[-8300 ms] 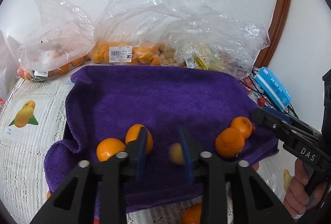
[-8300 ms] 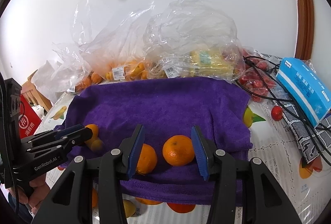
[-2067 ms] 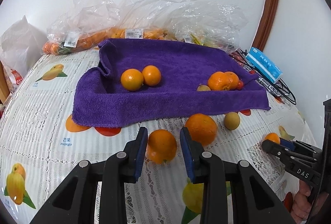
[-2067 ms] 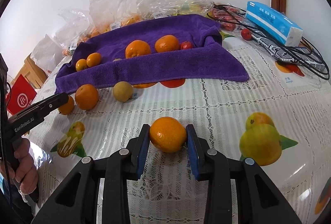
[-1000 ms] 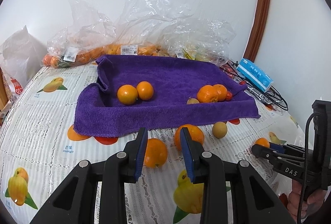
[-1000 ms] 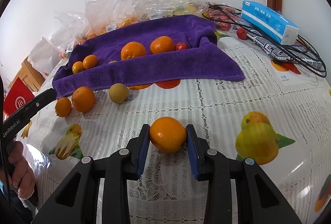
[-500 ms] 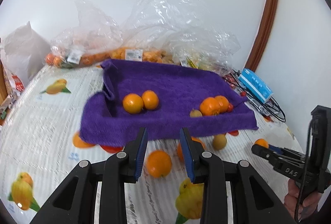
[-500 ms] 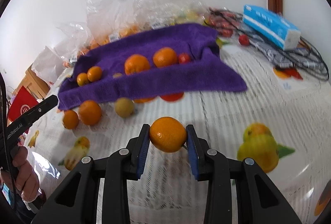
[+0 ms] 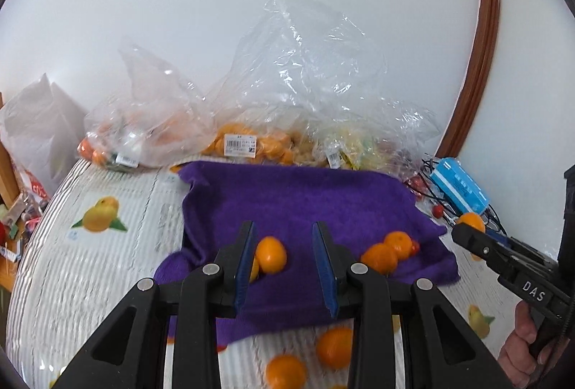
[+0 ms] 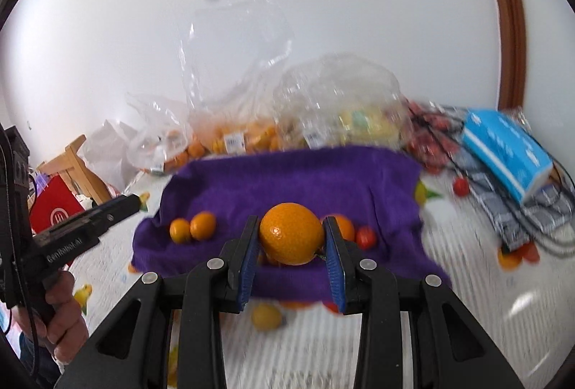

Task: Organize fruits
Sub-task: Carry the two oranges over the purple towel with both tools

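Gripping one orange between its blue pads, the right hand-held gripper holds it above the near edge of the purple towel. Four oranges and one small red fruit sit on that towel; two more oranges lie on the tabletop. Empty, the left hand-held gripper hangs slightly parted over the towel.

right hand-held gripper clamping an orange, purple towel behind
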`<state>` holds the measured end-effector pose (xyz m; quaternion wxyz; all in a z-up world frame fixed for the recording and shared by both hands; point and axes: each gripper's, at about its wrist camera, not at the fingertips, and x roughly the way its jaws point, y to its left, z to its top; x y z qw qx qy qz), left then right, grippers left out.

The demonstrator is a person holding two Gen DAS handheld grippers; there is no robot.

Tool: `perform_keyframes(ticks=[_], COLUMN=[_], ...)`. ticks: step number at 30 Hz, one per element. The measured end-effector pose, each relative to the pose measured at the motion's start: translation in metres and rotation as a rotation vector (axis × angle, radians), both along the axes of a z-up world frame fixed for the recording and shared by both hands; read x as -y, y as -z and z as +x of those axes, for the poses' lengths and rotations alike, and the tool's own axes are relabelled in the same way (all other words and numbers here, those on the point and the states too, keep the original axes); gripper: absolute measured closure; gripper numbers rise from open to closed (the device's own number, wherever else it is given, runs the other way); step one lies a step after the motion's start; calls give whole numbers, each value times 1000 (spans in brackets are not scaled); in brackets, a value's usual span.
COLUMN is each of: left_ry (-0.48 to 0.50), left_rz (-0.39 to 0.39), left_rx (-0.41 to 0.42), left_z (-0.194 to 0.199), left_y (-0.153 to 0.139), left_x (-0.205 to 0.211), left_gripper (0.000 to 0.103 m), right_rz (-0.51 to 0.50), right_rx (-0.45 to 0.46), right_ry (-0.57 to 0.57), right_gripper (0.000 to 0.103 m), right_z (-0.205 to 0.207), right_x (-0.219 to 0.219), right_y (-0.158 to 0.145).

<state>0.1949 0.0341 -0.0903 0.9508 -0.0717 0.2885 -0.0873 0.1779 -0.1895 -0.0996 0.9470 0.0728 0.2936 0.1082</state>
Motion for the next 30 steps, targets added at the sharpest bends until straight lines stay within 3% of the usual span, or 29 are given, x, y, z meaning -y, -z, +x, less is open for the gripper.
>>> perform_keyframes(ticks=[5,10,16,30], left_ry=[-11,-17,-11,-19], left_rz=[-28,-43,-68,-55], left_rx=[-5,-22,-73,-87], left_z=[28,40,45,51], left_y=[4,22,37,45], left_x=[3,3,2,5], left_gripper=[72,72,72,72], right_rz=[0,13,25,64], right_rx=[16,-18,-81,-107], right_ry=[-25,-17,-10,-4], right_gripper=[68,68,68,68], right_z=[28,52,63,70], right_x=[-3,1,8,11], right_y=[-8,9,38,53])
